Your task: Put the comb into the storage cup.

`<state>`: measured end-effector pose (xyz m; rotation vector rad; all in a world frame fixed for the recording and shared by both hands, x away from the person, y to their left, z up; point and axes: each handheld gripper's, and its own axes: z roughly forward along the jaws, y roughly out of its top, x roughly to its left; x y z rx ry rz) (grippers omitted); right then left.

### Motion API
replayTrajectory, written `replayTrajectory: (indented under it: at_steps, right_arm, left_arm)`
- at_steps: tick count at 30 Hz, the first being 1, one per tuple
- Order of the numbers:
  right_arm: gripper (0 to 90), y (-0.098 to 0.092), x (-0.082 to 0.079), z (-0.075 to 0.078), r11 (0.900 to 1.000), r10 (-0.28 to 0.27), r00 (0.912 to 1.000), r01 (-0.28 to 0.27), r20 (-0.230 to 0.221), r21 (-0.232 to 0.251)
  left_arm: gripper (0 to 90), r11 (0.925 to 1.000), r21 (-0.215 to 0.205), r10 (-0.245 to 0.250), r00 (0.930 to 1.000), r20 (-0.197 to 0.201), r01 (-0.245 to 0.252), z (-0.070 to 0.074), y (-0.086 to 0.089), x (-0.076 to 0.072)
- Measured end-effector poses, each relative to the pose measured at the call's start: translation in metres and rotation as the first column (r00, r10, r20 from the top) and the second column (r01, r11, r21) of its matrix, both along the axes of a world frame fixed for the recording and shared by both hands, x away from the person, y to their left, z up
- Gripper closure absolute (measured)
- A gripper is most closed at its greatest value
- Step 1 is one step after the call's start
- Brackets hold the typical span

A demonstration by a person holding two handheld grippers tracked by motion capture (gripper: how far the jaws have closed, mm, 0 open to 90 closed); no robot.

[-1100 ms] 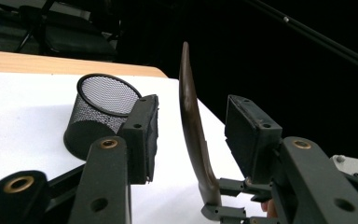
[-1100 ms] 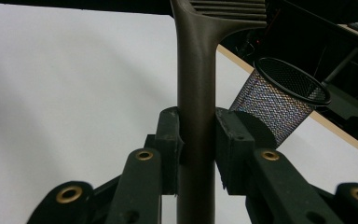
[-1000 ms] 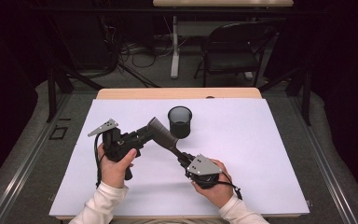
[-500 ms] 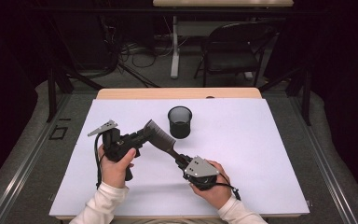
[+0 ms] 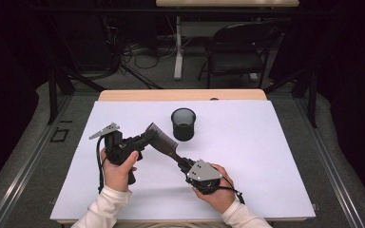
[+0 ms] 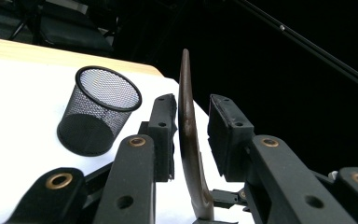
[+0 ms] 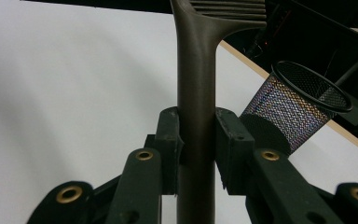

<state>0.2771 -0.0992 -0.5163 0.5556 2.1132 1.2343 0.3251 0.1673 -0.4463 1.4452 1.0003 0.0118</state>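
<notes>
Brush held between two grippers above tabletop.

Right gripper [image 5: 183,163] clamped on brush [image 5: 164,142] handle, pads tight on both sides in right gripper view [image 7: 197,149]. Left gripper [image 5: 147,137] at brush head; jaws just been closing, head edge-on between pads [image 6: 223,135] in left gripper view, one pad near touching, other with a gap, so not yet pressing. Brush [image 6: 189,140] tilted, raised off white tabletop [image 5: 266,156], spanning both grippers. Mesh cup [image 5: 183,124] upright just beyond brush head, apart from it. Hand [image 5: 119,171] and hand [image 5: 216,190] gripping tool bodies near front edge.
</notes>
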Motion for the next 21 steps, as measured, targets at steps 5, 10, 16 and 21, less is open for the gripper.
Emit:
replayTrajectory:
  at_steps: [5,10,16,21]
  right_arm:
    - [72.4,0.0004,-0.0002,0.0,1.0,0.004,1.0,-0.004,0.001,-0.002]
    - [72.5,0.0013,-0.0006,-0.0004,1.0,0.008,1.0,-0.008,0.004,-0.002]
    - [72.5,0.0018,-0.0008,-0.0005,1.0,0.008,1.0,-0.008,0.003,-0.002]
    - [72.5,0.0021,-0.0011,-0.0005,1.0,0.011,0.9999,-0.011,0.005,-0.003]
  left_arm:
    - [75.6,1.0,-0.007,0.002,1.0,-0.009,-0.002,-0.0013,0.0001,0.0002]
    - [77.7,0.9998,-0.018,0.004,0.9999,-0.013,-0.004,-0.002,0.0012,0.0008]
    - [79.7,0.9997,-0.025,0.004,0.9997,-0.022,-0.004,-0.003,0.0019,0.0015]
    - [80.0,0.9997,-0.024,0.0,0.9996,-0.027,0.0,-0.0037,0.0019,0.0019]
